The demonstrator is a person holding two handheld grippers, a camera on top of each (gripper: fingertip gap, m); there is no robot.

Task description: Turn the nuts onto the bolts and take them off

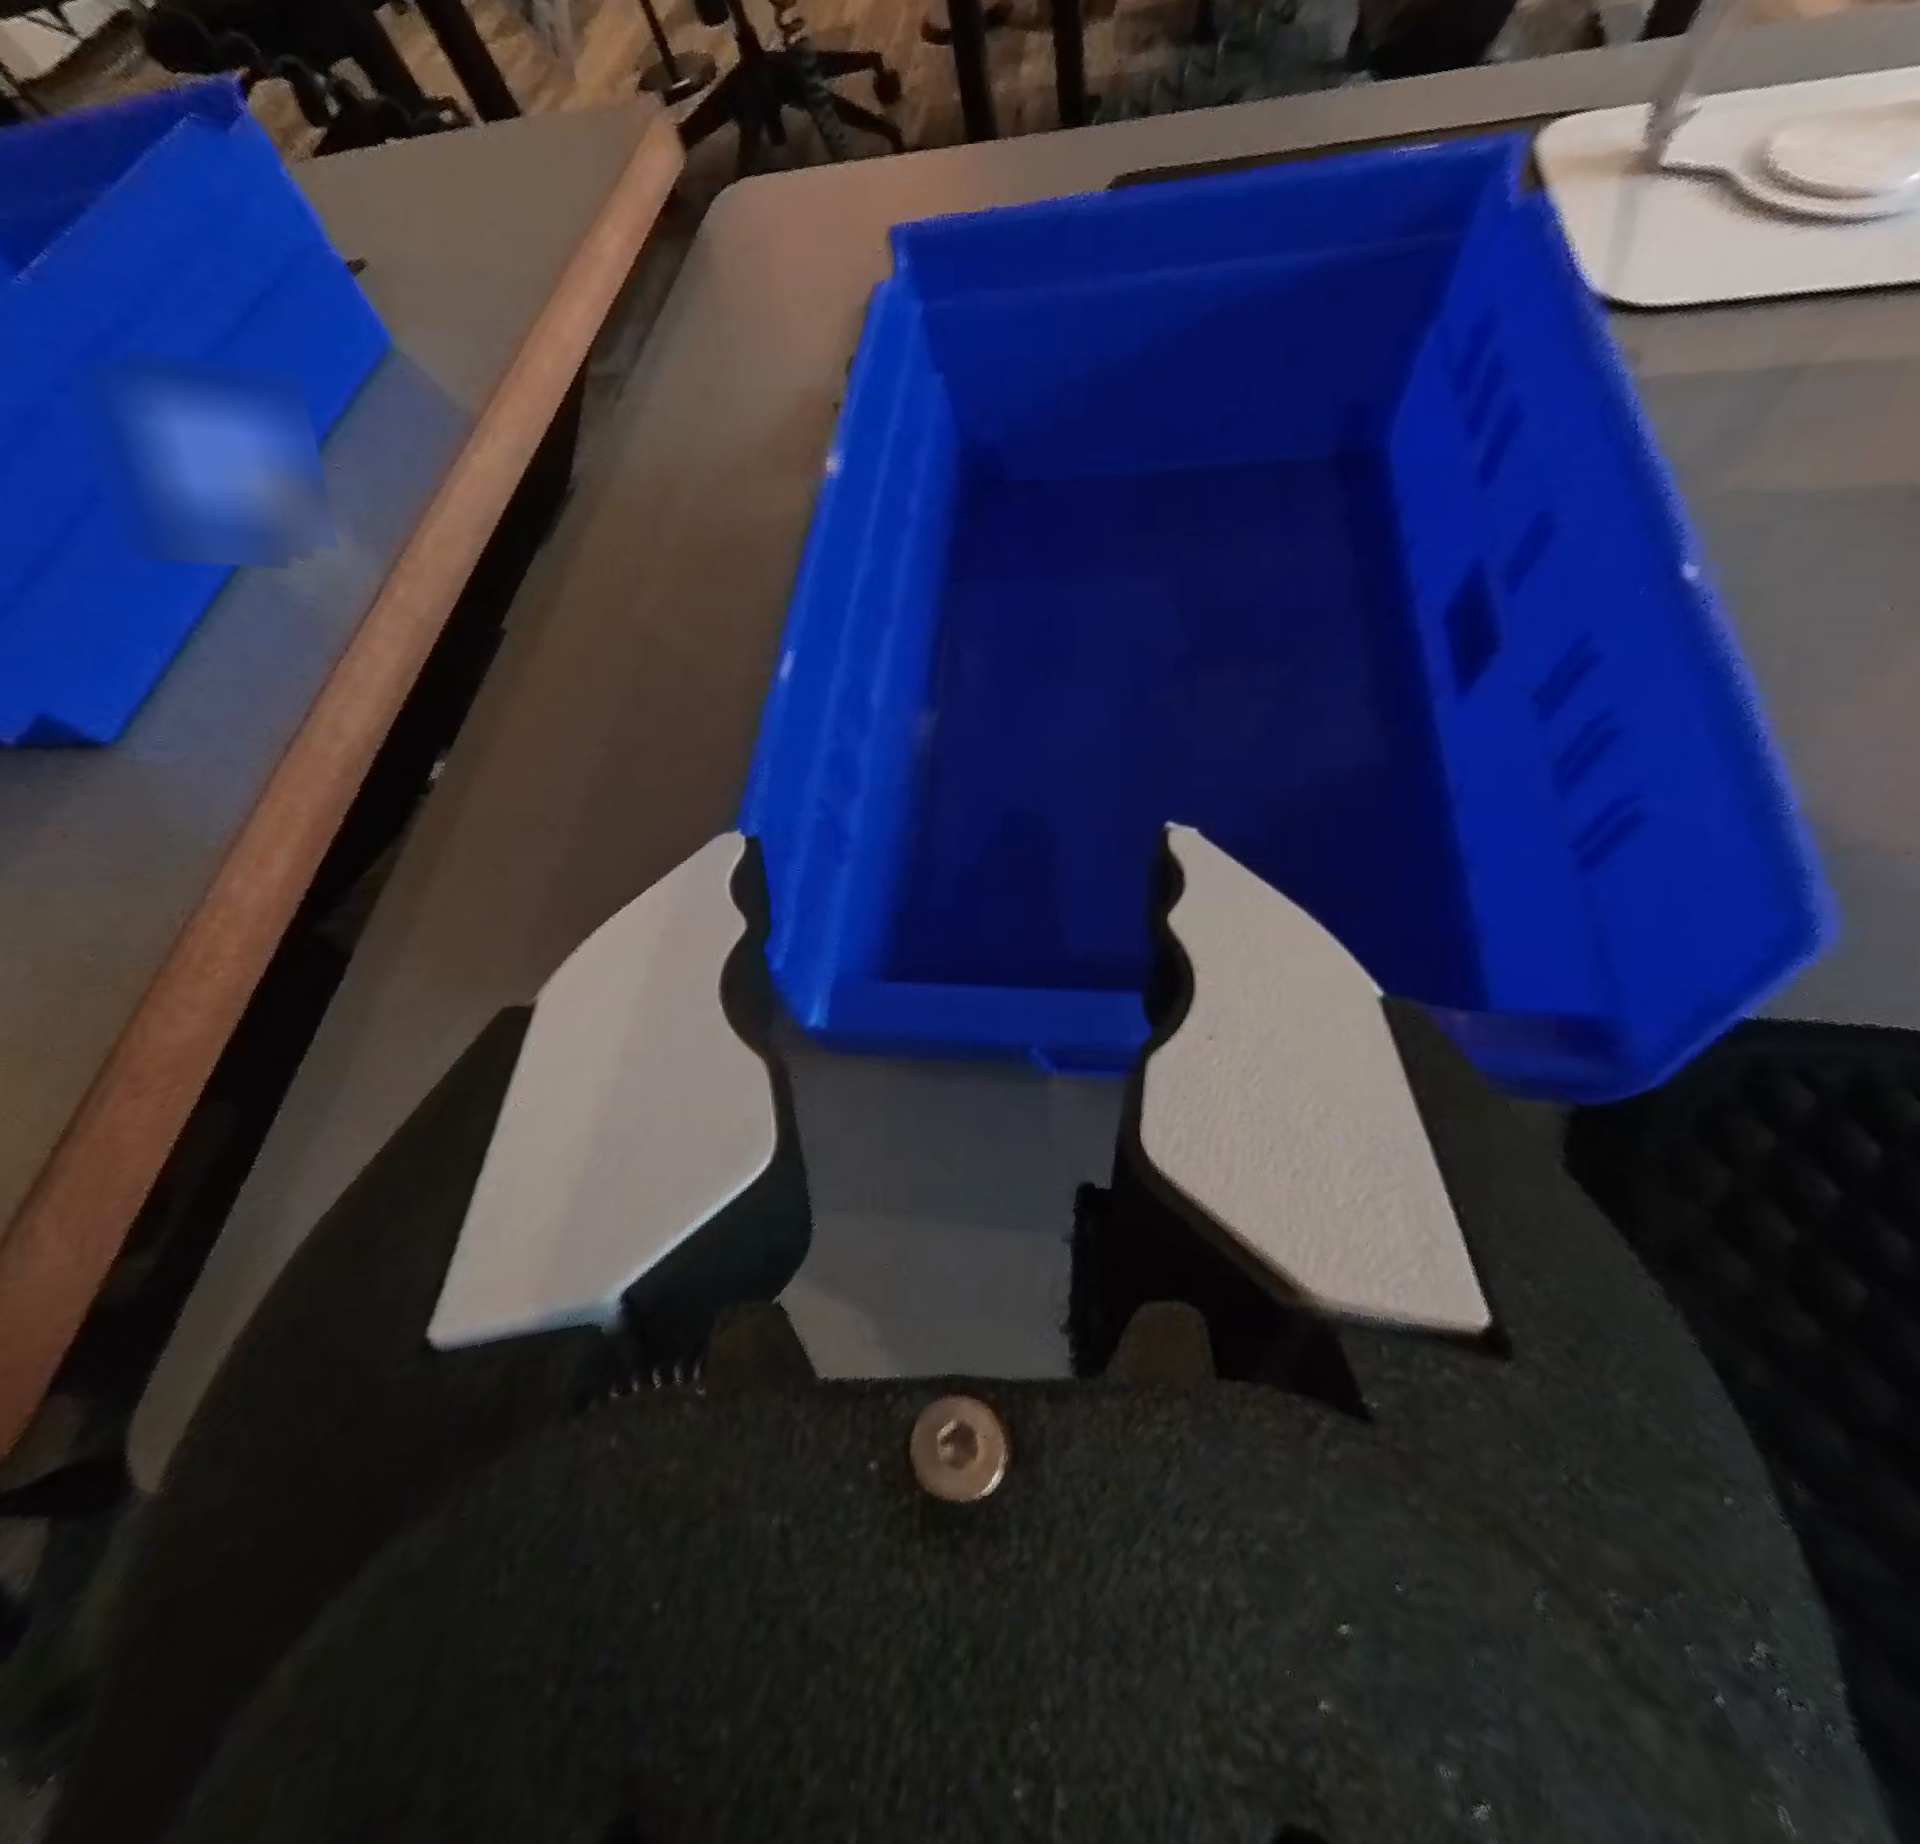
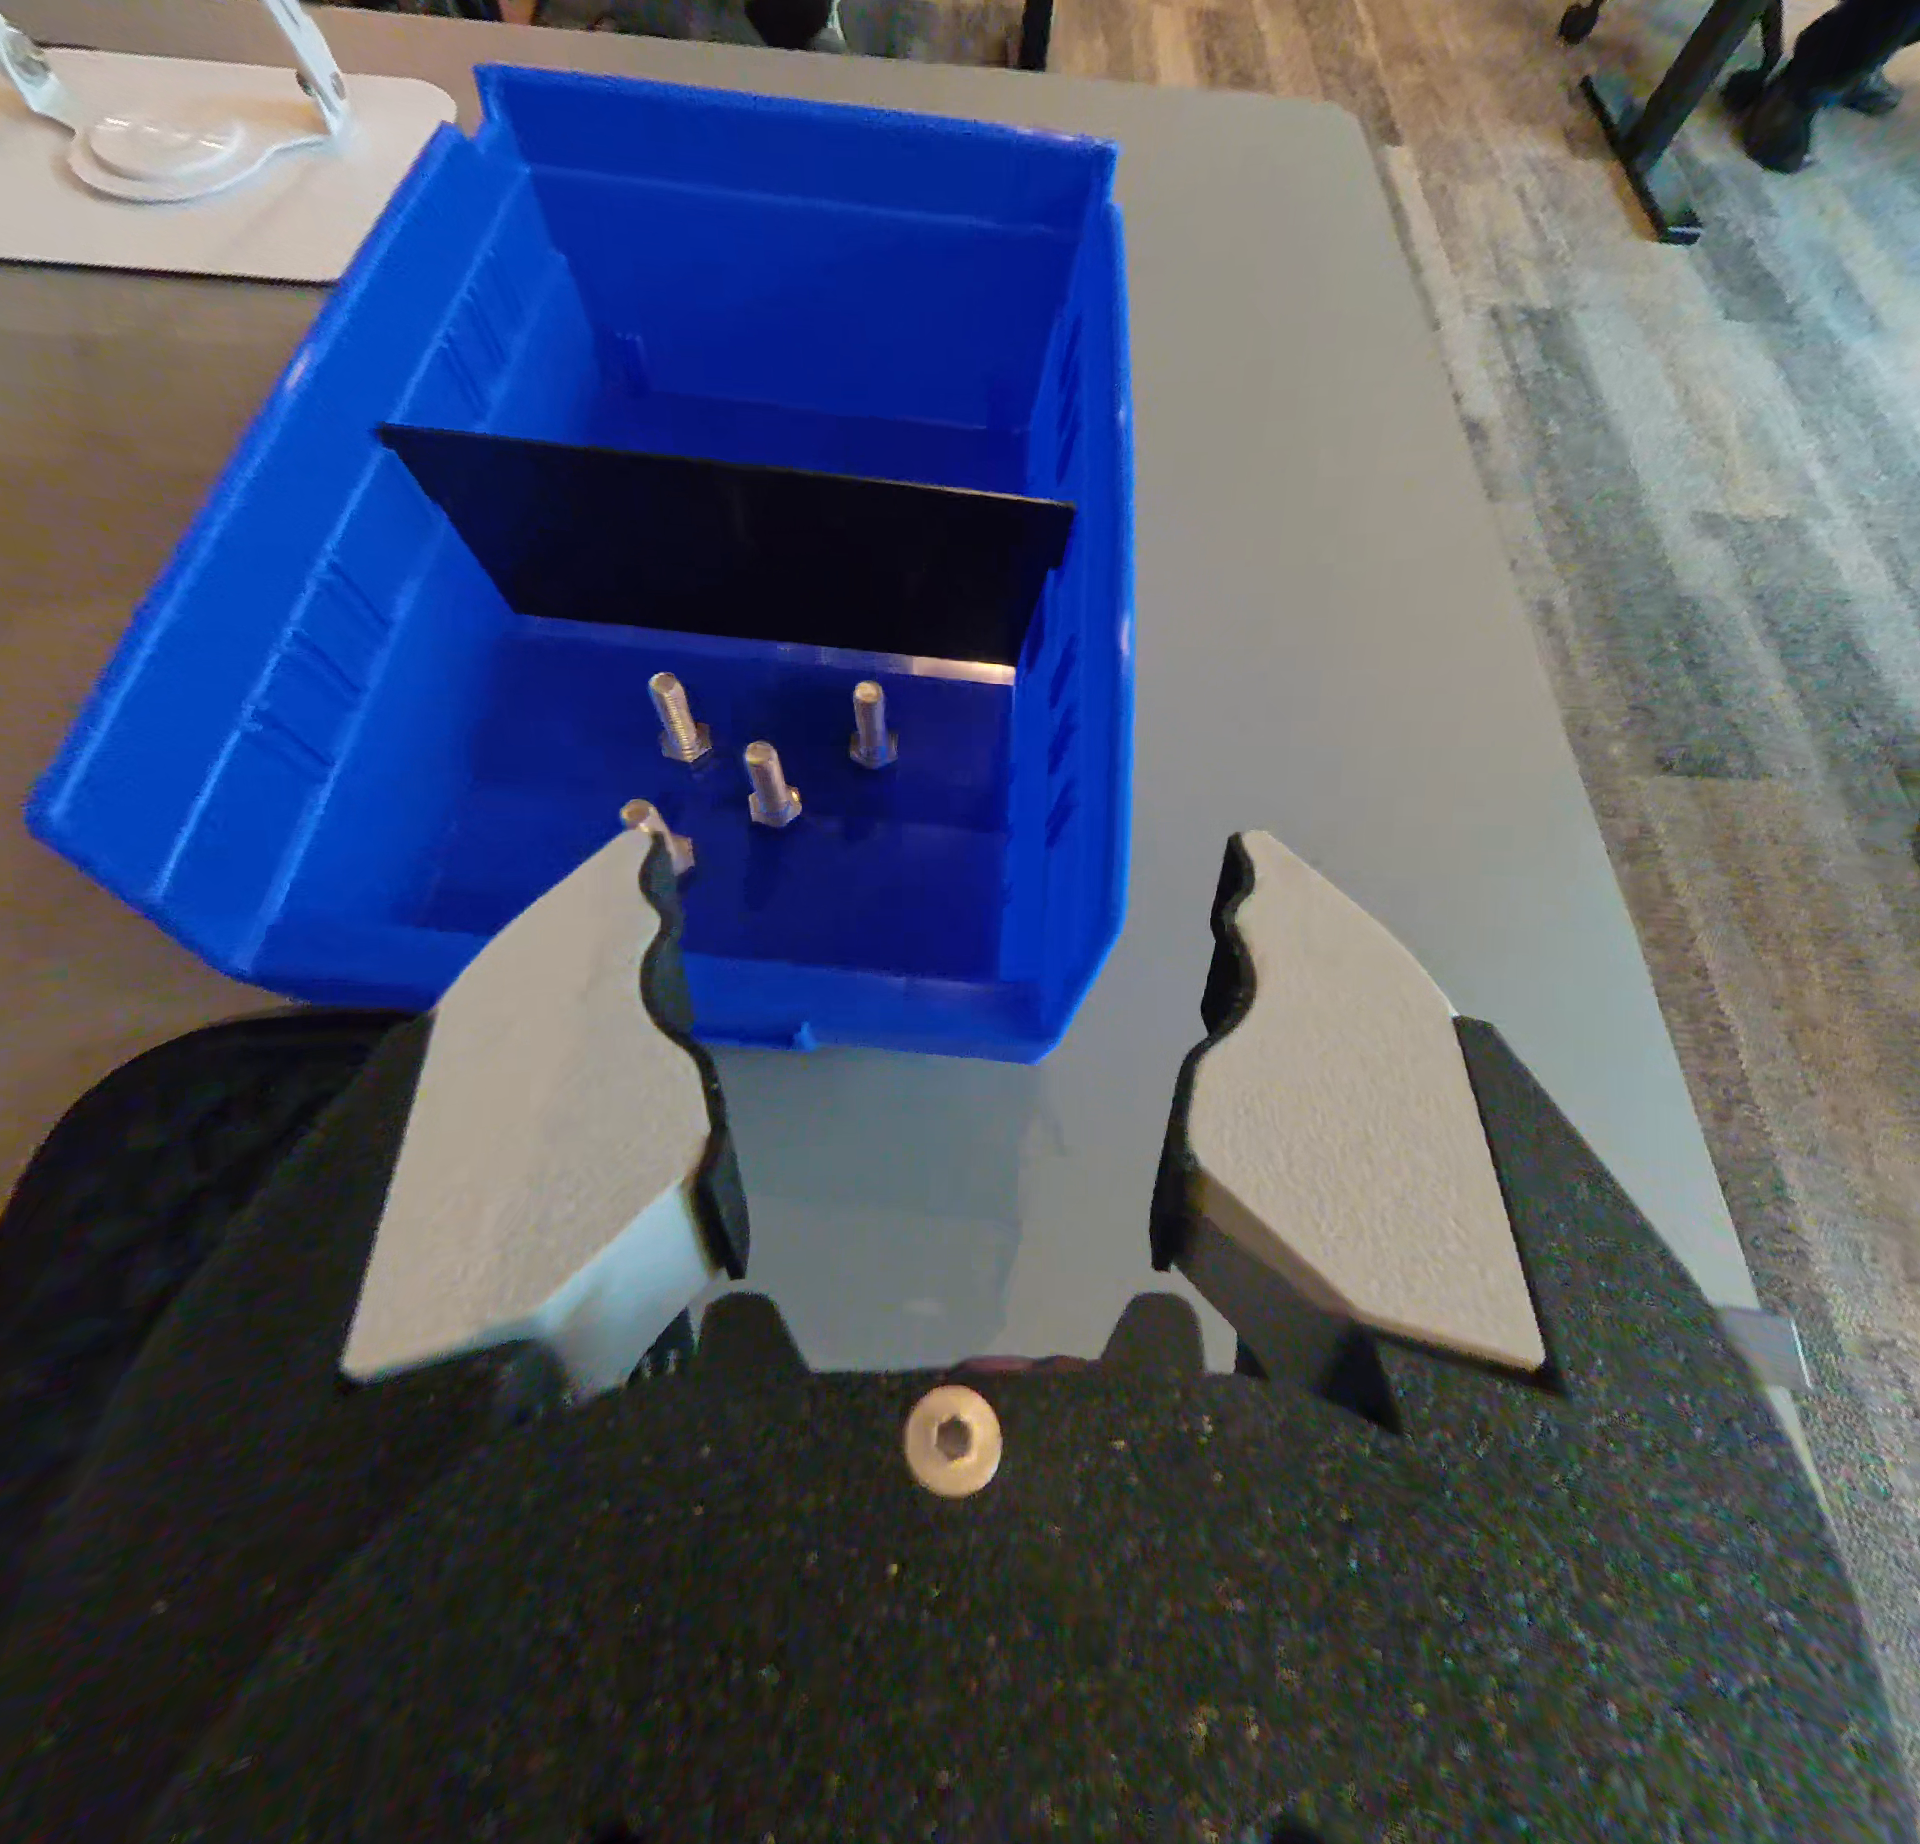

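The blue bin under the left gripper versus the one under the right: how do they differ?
The left bin looks empty and has no divider; the right bin has a black divider and four upright bolts in its near compartment. Both are blue and sit on grey tables.

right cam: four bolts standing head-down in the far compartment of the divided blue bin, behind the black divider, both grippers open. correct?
Not quite. The right wrist view shows the four bolts in the near compartment of the blue bin, in front of the black divider. The rest holds: they stand head-down, and the right hand-held gripper and left hand-held gripper are open.
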